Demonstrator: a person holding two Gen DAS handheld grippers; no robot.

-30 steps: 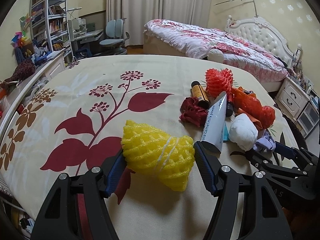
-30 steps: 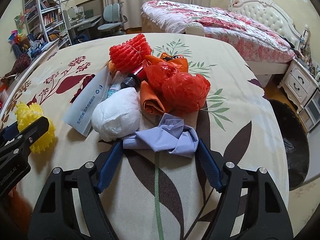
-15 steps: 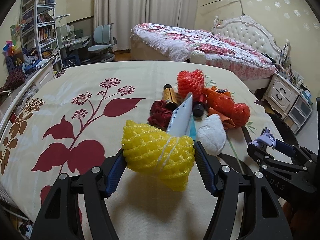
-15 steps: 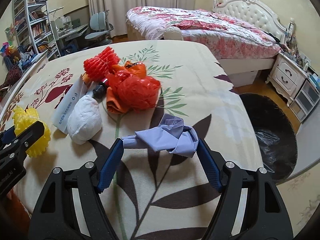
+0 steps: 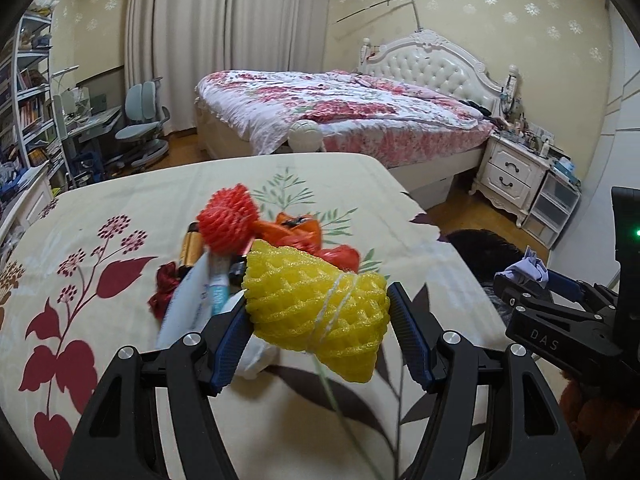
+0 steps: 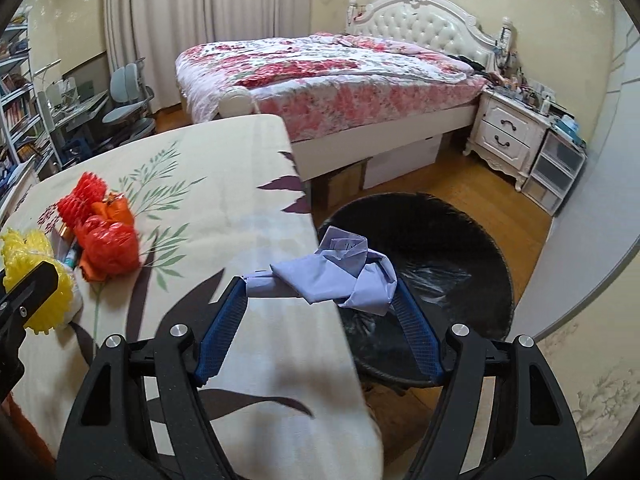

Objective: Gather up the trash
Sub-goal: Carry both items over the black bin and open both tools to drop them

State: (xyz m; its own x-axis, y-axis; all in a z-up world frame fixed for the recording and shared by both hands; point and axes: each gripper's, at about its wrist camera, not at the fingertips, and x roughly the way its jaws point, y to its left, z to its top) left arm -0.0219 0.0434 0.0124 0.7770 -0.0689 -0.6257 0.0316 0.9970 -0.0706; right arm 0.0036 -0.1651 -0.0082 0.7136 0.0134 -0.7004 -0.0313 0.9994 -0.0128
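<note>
Both tongs loaded, carried above the bedspread edge and the bin.

Left gripper (image 5: 318, 316) pinches a yellow foam net (image 5: 316, 312) between its blue pads, held above the floral bedspread (image 5: 120, 208). Right gripper (image 6: 320, 300) clamps crumpled lilac paper (image 6: 340, 276), hanging at the bedspread's edge, partly above the black-lined bin (image 6: 432, 232) on the floor. Left on the spread: red foam net (image 5: 228, 224), orange bag (image 6: 108, 248), tube (image 5: 192, 304), white wad, partly hidden (image 5: 256, 356).

Black gripper (image 5: 318, 332) frames — blue ribbed fingers (image 5: 230, 338), silver screws.
</note>
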